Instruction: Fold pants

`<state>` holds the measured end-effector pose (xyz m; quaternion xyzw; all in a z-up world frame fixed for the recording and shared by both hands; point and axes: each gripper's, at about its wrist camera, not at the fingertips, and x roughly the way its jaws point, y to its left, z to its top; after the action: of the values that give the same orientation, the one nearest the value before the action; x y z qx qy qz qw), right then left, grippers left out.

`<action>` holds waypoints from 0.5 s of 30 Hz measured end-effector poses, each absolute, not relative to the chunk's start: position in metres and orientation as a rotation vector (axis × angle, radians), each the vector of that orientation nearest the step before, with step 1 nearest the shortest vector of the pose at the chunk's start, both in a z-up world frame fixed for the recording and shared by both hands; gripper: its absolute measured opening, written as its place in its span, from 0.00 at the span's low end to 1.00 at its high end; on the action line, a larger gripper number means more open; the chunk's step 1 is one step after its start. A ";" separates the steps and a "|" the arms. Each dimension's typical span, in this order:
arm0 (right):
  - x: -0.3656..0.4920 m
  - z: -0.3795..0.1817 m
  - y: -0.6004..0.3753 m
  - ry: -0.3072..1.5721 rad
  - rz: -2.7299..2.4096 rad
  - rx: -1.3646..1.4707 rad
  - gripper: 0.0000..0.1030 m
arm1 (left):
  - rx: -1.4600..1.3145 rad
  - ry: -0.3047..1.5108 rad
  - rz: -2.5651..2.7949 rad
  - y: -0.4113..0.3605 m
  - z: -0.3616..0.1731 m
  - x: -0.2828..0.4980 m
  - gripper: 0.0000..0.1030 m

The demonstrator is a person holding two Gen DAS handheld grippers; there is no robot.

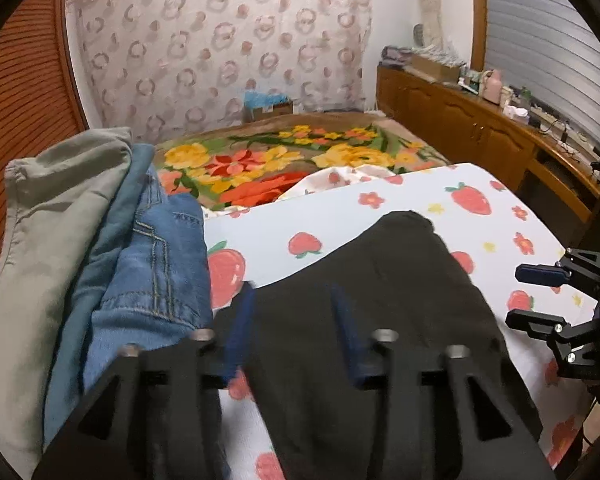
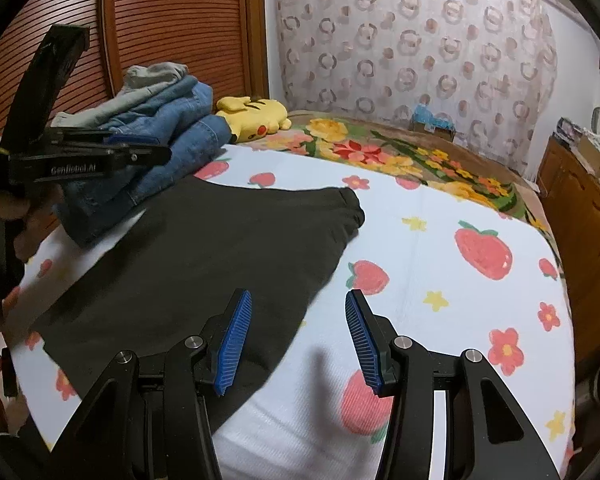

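Note:
Dark black pants [image 1: 380, 280] [image 2: 204, 248] lie flat and lengthwise on the strawberry-print sheet [image 1: 480, 224] [image 2: 420, 272], their narrow end pointing up the bed. My left gripper [image 1: 293, 288] hovers over the near part of the pants, jaws open, with only the cloth showing below the gap; its blue fingers [image 1: 240, 332] are blurred. From the right wrist view the left gripper [image 2: 140, 148] is seen side-on at the left, held by a hand. My right gripper [image 2: 297, 296] [image 1: 516, 295] stands open at the pants' right edge with nothing between its pads.
A pile of blue jeans and grey garments [image 1: 152, 264] [image 2: 160, 128] sits on the left of the bed, touching the pants. A yellow plush toy [image 2: 256, 116] and a floral blanket [image 1: 300, 160] lie farther back. A wooden cabinet [image 1: 480, 128] runs along the right.

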<state>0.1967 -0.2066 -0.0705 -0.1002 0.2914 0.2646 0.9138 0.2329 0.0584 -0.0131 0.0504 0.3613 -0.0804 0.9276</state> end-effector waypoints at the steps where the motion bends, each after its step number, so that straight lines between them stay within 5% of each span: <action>1: 0.193 -0.069 -0.206 0.596 0.544 -0.212 0.50 | 0.101 0.734 -0.177 0.057 -0.012 0.229 0.46; 9: 0.166 -0.061 -0.206 0.569 0.538 -0.234 0.49 | 0.091 0.719 -0.220 0.048 -0.016 0.193 0.48; 11: 0.159 -0.060 -0.206 0.564 0.538 -0.235 0.49 | 0.094 0.722 -0.193 0.048 -0.021 0.187 0.76; 15: 0.144 -0.059 -0.207 0.556 0.541 -0.237 0.50 | 0.057 0.728 -0.208 0.048 -0.028 0.174 0.76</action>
<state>0.1444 -0.2070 -0.0593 -0.1153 0.2706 0.2634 0.9188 0.1741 0.0483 -0.0284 0.0276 0.3552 -0.1017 0.9288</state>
